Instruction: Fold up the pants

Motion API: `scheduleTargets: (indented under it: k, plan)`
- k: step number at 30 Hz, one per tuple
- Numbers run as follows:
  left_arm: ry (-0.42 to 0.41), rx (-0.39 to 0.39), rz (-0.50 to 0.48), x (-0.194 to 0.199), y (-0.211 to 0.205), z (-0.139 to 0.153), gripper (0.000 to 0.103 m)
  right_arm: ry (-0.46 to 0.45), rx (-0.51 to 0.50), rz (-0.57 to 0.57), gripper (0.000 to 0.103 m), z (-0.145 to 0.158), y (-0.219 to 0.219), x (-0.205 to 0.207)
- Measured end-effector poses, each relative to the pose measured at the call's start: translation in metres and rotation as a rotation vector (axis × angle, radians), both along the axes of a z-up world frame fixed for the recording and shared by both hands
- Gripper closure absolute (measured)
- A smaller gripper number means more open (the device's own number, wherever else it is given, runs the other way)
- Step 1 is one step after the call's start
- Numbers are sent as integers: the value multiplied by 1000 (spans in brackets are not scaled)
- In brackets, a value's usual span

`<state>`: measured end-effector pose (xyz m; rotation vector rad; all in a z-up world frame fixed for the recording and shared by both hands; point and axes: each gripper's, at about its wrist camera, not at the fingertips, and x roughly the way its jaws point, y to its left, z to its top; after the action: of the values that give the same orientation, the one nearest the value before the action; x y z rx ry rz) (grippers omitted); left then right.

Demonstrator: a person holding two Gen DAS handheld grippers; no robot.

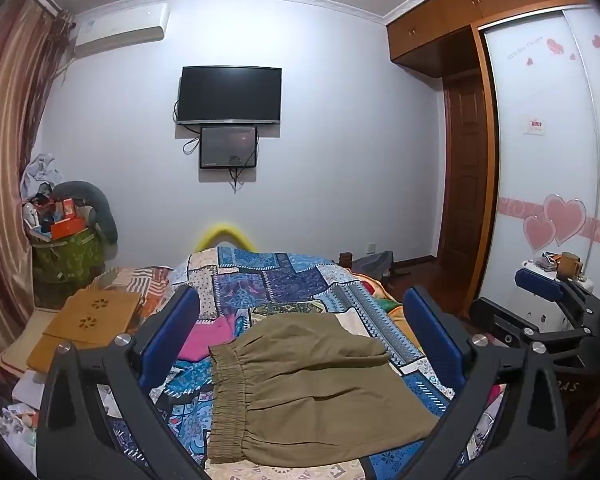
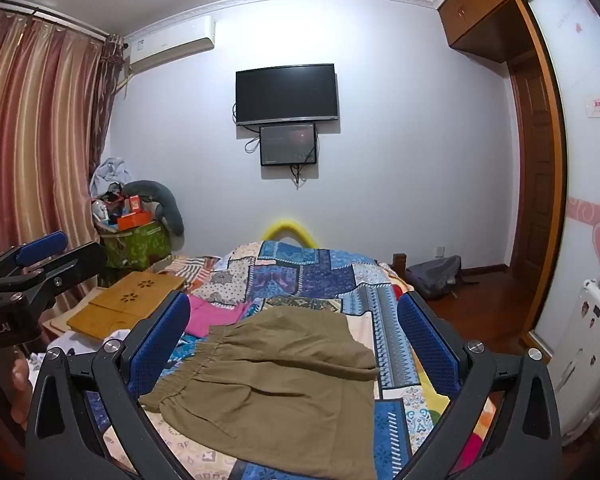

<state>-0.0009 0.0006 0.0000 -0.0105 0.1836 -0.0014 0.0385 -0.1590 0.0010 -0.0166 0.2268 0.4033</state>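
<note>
We hold the left claw [image 1: 300,336] and the right claw [image 2: 294,336] spread wide, pinching nothing, above the olive pants [image 1: 312,384] lying folded on the patchwork bed [image 1: 284,280].

My pants [image 1: 320,392] are matt olive cloth with a gathered elastic waistband. The quilt [image 1: 284,280] under them is printed patchwork cloth. My left gripper [image 1: 300,336] has matt black plastic arms, textured blue pads [image 1: 432,332] and bright metal screws. The board [image 2: 140,292] is smooth wood.
</note>
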Motion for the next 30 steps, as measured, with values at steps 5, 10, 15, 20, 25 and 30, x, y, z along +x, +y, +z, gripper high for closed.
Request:
scheduleTargets:
  k: [5,10,15,20,25,30]
  plan:
    - [19,-26,6,5,5,2,0,-1,3,2,0,0,-1,-1]
    - [27,-23,9,5,7,-3,0,4,2,2,0,0,0,1]
    - [28,-24,9,6,7,-4,0,5,2,2,0,0,-1,-1]
    - [28,-21,9,7,7,-5,0,12,2,1,0,1,-1,1]
    - [27,-17,11,9,6,-7,0,13,2,1,0,1,-2,2]
    - [28,-16,11,9,6,-7,0,15,3,1,0,1,-2,2]
